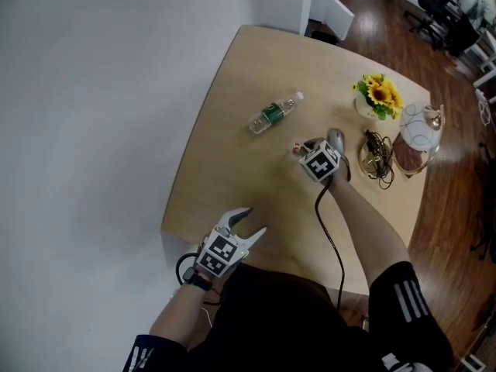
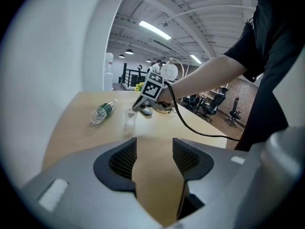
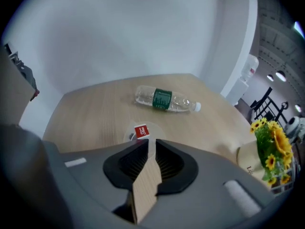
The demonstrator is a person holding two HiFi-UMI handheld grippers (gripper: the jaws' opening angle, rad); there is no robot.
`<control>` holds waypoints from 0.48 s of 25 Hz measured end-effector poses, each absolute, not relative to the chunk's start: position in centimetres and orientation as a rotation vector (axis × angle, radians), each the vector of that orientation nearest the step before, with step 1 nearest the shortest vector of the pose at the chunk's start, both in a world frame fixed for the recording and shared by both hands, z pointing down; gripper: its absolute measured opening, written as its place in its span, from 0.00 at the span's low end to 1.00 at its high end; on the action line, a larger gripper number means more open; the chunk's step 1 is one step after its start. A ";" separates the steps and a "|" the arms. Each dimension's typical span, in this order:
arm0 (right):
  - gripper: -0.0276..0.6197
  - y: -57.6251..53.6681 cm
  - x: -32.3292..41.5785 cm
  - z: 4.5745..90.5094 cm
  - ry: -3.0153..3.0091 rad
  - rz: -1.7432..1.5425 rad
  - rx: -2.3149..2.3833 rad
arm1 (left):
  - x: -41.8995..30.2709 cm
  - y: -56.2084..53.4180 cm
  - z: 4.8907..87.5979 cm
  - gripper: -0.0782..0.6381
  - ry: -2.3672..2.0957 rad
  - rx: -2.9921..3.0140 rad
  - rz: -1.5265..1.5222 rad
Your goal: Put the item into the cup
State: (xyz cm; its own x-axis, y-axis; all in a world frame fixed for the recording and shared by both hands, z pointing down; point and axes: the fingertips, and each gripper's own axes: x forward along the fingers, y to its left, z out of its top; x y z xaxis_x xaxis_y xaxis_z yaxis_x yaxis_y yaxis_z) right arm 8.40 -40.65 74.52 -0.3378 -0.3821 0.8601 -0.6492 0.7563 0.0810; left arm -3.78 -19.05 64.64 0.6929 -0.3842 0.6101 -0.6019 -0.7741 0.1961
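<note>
A small clear cup stands mid-table, with a red tea-bag tag hanging at its rim. My right gripper is right over the cup; in the right gripper view its jaws stand slightly apart, with only a narrow gap and no pad pressing on anything. The bag itself is hidden by the jaws. My left gripper rests open and empty near the table's front edge, far from the cup. Bare table shows between its pads.
A plastic water bottle lies on its side beyond the cup. To the right are a grey mouse, a sunflower pot, a dish of cables and a glass teapot. The right gripper's cable trails to the front edge.
</note>
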 end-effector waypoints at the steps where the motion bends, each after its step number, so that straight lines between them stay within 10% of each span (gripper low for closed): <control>1: 0.16 -40.8 8.4 74.4 -1.975 0.324 0.785 | -3.8 -19.1 64.7 0.43 -0.770 2.520 0.785; 12: 0.26 -39.2 5.7 72.1 -2.182 0.380 0.672 | -3.3 -19.6 65.0 0.43 -0.764 2.523 0.788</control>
State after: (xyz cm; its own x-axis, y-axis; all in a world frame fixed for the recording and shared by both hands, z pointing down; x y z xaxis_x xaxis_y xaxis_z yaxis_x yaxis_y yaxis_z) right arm 5.65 -39.15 72.13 -0.5359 -0.3378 0.7737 -0.5797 0.8135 -0.0464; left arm -3.25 -19.64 64.95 0.6935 -0.3813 0.6112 -0.5993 -0.7763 0.1956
